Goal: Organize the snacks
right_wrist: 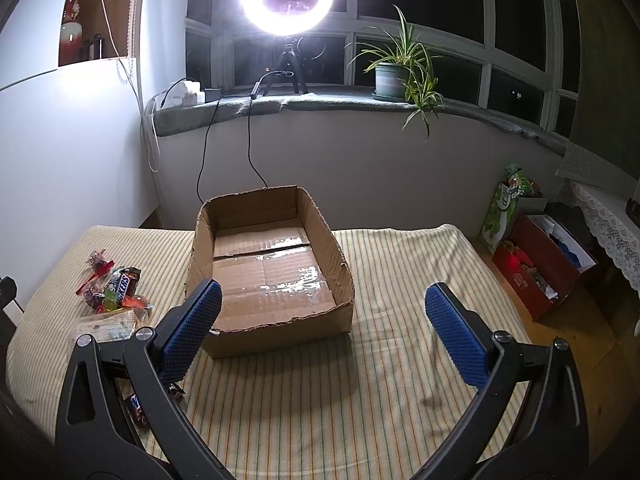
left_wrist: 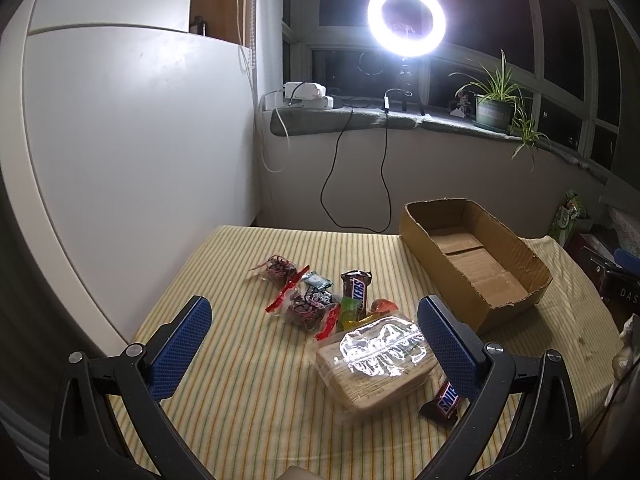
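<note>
An empty cardboard box (left_wrist: pixel 476 264) (right_wrist: pixel 268 264) stands on the striped tablecloth (left_wrist: pixel 248 380). Left of it lies a heap of snacks: a Snickers bar (left_wrist: pixel 356 290) (right_wrist: pixel 123 282), two red-sealed clear bags (left_wrist: pixel 280 268) (left_wrist: pixel 308 310), a small green packet (left_wrist: pixel 348 312), and a clear-wrapped cracker pack (left_wrist: pixel 374 362) (right_wrist: pixel 106 326). A second Snickers bar (left_wrist: pixel 444 400) (right_wrist: pixel 136 410) lies nearer, partly behind a finger. My left gripper (left_wrist: pixel 316 324) hangs open above the heap, holding nothing. My right gripper (right_wrist: pixel 324 308) is open over the box's near edge, holding nothing.
A ring light (left_wrist: pixel 406 18) on a tripod glares from the windowsill, with cables hanging down behind the table. A potted plant (right_wrist: pixel 394 74) sits on the sill. A white wall panel (left_wrist: pixel 132 152) is at the left. Red box (right_wrist: pixel 540 264) and green bag (right_wrist: pixel 502 212) stand on the floor at right.
</note>
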### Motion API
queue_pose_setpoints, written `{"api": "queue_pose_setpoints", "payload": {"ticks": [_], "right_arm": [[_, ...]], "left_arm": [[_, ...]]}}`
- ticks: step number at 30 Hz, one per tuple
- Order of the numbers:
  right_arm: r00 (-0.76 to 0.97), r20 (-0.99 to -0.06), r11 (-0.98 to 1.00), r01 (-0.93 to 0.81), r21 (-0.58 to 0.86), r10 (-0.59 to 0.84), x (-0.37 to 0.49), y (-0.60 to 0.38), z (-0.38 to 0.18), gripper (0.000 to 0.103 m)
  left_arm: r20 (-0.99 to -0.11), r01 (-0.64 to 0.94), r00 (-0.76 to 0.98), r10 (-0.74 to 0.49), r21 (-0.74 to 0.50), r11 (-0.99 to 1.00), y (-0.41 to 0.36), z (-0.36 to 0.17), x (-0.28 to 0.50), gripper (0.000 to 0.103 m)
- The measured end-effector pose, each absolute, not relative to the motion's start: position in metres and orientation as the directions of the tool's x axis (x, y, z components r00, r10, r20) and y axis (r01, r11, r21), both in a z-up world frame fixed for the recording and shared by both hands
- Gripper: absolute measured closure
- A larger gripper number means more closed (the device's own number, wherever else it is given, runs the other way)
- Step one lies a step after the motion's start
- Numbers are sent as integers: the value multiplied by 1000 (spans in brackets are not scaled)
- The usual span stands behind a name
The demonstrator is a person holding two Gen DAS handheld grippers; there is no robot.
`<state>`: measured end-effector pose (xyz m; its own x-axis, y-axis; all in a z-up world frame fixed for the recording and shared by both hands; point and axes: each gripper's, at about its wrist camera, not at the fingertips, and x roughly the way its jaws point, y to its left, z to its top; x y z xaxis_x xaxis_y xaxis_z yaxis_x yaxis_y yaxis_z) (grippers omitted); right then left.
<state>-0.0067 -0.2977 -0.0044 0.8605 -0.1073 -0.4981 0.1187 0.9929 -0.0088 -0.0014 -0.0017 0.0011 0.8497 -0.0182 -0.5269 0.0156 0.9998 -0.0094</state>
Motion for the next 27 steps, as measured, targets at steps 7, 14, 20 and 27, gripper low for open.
{"api": "queue_pose_setpoints", "payload": {"ticks": [7,14,20,27], "right_arm": [[861,-498,993,114,-9,-103,-6,-295,-9,0],[861,-499,993,114,-10,-104,-6,-294,-8,0],[860,-499,993,114,-10,-104,-6,-294,-8,0],[860,-500,994,112,-10,-102,-6,-293,-8,0]], "left_arm": [[-525,14,851,-17,-11,1000,0,1,-2,1],[-526,16,850,-20,-12,1000,0,1,-3,1],[-526,15,851,-20,-13,1000,0,1,-2,1],[-526,16,850,-21,-15,1000,0,1,-2,1]]}}
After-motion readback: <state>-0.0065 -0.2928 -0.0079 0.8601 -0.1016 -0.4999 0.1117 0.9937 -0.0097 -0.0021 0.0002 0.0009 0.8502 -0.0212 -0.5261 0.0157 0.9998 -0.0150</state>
